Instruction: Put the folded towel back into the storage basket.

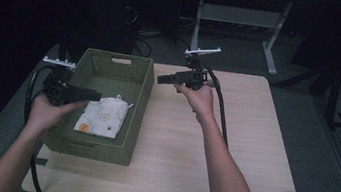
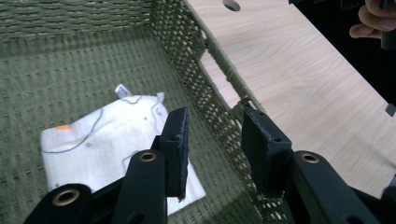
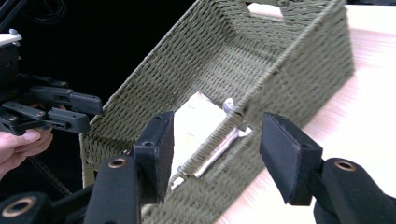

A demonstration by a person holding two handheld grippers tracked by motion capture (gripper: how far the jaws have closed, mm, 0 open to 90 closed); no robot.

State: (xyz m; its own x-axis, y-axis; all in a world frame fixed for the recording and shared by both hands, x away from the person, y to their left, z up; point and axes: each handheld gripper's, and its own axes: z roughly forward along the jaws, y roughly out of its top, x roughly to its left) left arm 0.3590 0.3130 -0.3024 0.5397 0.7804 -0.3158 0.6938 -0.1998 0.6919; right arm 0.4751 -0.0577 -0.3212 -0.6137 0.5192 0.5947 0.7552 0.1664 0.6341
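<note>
Cloth (image 1: 102,117) lying folded inside the green woven basket (image 1: 137,101) on the tabletop (image 1: 251,153).
Left hand-held gripper (image 2: 212,140) and right hand-held gripper (image 3: 217,149) both gape, empty; the cloth's small tag is unreadable.

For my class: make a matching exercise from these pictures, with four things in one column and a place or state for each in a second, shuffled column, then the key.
Things
1. folded cloth
2. woven basket
3. left gripper
4. right gripper

Places or states
A. open, held above the bare tabletop beside the basket
B. lying flat inside the basket
C. open, jaws reaching over the basket
D. standing on the left part of the wooden table

Pairs: 1-B, 2-D, 3-C, 4-A
</note>
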